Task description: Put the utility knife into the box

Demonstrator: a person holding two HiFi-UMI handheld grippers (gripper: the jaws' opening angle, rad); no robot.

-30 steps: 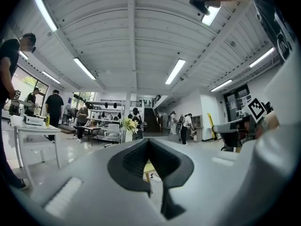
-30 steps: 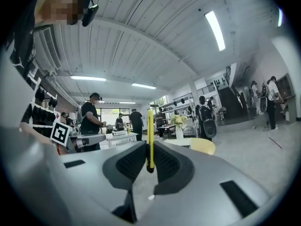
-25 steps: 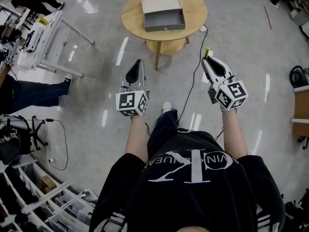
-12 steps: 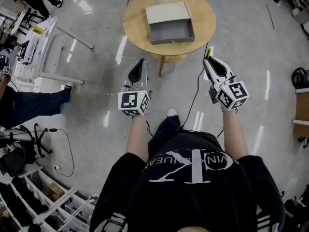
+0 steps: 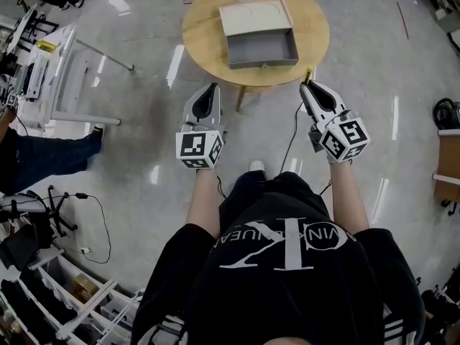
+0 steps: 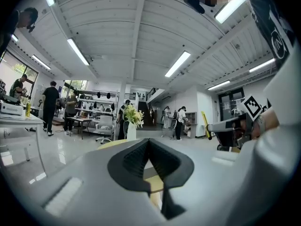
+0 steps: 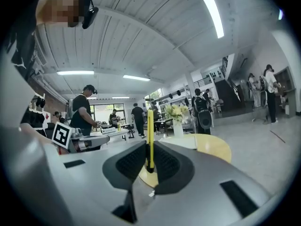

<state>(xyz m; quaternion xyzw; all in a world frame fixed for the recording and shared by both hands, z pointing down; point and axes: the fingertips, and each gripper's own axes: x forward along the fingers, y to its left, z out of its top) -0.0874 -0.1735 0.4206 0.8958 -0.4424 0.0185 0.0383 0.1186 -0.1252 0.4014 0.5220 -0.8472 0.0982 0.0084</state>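
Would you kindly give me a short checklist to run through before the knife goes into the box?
1. Grip on the utility knife: ok. The right gripper is shut on it, and the knife sticks out past the jaws.
2. Blade retracted: cannot tell.
3. Box open with nothing inside: ok.
4. Knife above the box: not ok. It is short of the box, at the near edge of the round table.
5. Left gripper out of the way: ok. It is shut, empty and to the left of the box.
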